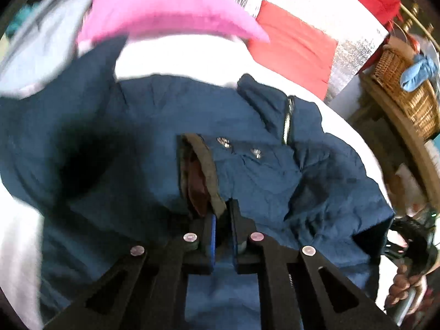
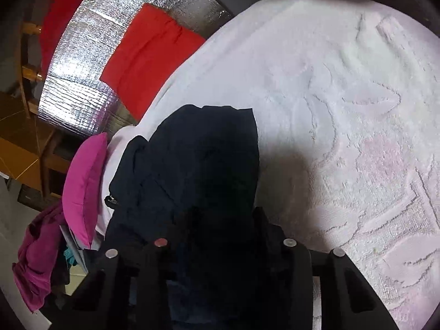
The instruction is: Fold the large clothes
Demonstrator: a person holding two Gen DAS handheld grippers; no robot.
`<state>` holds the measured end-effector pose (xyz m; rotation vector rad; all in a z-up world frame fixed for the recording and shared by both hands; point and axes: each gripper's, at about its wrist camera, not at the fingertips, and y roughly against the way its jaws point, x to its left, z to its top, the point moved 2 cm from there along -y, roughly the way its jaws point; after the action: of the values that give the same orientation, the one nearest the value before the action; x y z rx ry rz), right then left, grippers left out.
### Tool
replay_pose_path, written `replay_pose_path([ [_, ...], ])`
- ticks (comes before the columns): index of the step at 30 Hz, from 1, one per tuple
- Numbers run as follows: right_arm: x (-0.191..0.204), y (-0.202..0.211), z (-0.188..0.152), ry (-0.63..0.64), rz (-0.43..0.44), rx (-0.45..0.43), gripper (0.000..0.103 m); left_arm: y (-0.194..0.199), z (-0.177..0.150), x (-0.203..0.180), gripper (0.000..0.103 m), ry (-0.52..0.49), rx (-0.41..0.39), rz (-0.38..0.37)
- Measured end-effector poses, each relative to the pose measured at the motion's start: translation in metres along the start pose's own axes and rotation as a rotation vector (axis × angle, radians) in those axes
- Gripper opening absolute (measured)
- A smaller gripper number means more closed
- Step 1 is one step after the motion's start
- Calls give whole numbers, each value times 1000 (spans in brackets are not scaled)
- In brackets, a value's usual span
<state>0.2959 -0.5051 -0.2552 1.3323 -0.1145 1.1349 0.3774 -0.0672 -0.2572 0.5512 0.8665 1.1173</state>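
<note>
Fingers [image 2: 258, 220] of right gripper [image 2: 220, 220] buried in jacket [image 2: 198, 148].

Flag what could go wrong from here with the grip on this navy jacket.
1. The left gripper is shut on only the trimmed edge of the navy jacket, so a lift may slip off it.
2. The right gripper is buried in dark fabric; its hold cannot be confirmed.
3. The pink pillow lies close beyond the jacket and could get dragged along.
</note>
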Motion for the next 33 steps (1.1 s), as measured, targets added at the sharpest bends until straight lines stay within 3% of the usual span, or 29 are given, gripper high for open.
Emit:
replay_pose_path([
  [8,7,-8,-2,26,-34,-8,43,28,18,31,7,-18,-78,97],
  [15,6,-5,-5,50,-49,1,43,2,7,40,7,-37,-1,183],
  [23,3,-6,-6,47,-57,19,42,-5,5,34,7,-63,21,219],
  [33,1,-3,-8,41,-65,21,45,-3,2,39,8,-59,37,201],
])
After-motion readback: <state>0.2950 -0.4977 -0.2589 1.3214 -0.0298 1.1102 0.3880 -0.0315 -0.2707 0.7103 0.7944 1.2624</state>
